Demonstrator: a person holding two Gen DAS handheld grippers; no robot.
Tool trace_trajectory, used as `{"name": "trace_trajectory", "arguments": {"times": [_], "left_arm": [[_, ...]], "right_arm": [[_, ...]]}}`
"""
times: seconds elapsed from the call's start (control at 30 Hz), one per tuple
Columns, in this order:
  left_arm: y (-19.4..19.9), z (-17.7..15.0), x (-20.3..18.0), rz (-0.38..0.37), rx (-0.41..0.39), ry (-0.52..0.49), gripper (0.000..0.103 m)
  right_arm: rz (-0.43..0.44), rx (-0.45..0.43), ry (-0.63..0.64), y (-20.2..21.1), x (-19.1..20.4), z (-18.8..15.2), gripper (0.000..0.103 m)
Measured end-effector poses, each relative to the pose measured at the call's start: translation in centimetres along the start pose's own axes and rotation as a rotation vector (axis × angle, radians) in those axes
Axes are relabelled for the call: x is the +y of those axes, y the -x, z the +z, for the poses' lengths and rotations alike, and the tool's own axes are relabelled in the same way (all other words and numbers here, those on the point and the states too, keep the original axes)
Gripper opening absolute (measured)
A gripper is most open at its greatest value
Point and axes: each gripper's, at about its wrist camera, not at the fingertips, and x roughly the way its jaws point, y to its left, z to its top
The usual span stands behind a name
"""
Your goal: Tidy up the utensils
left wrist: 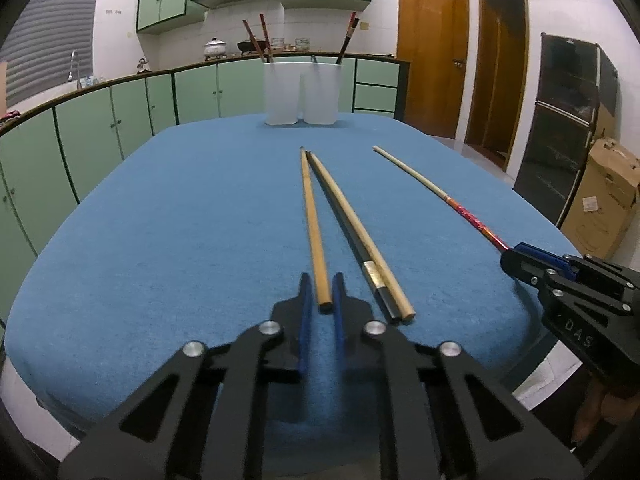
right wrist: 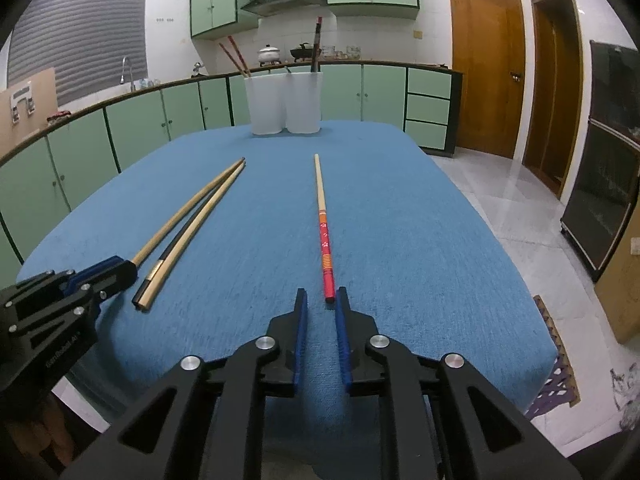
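Several chopsticks lie on the blue tablecloth (left wrist: 180, 220). My left gripper (left wrist: 321, 280) is open, its fingertips on either side of the near end of a plain wooden chopstick (left wrist: 311, 220). Just right of it lie a black chopstick (left wrist: 344, 224) and another wooden one (left wrist: 360, 232), touching. My right gripper (right wrist: 322, 294) is open around the red end of a red-and-wood chopstick (right wrist: 323, 236). Two white cups (left wrist: 302, 92) stand at the table's far edge with chopsticks in them.
Green kitchen cabinets (left wrist: 100, 128) run behind and left of the table. Wooden doors (right wrist: 486, 68) and a black cabinet (right wrist: 604, 184) stand to the right, with a cardboard box (left wrist: 604, 204) on the floor. The table's near edge is just below both grippers.
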Motion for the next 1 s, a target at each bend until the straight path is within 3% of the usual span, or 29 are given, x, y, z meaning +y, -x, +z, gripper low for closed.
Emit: {"name": "trace_trajectory", "arguments": {"times": [0.1,0.5,0.63,0.87,0.9,0.97,1.0], "left_arm": [[0.2,0.1,-0.1,-0.026,-0.001,0.01,0.007],[4.0,2.6,0.6,-0.02,-0.072,0.058,0.007],[3.7,2.3,0.7,-0.014,-0.056,0.063,0.006],[3.7,2.8,0.7,-0.011,-0.065,0.072,0.006],[3.7,2.8,0.8,-0.011,-0.064,0.074,0.006],[3.7,2.7,0.9,-0.011,-0.061,0.077,0.006],[3.8,2.6,1.0,-0.011,-0.062,0.08,0.006]], "right_arm": [[0.01,0.004,0.005,0.1,0.4,0.2,0.006],[0.042,-0.07,0.042,3.8,1.5,2.6,0.005],[0.037,-0.009,-0.013,1.9,0.6,1.3,0.014],[0.02,0.027,0.003,-0.1,0.5,0.1,0.018],[0.02,0.032,0.005,-0.1,0.5,0.2,0.018],[0.03,0.043,-0.002,-0.1,0.3,0.3,0.004],[0.034,0.045,-0.004,0.0,0.2,0.3,0.004]]}}
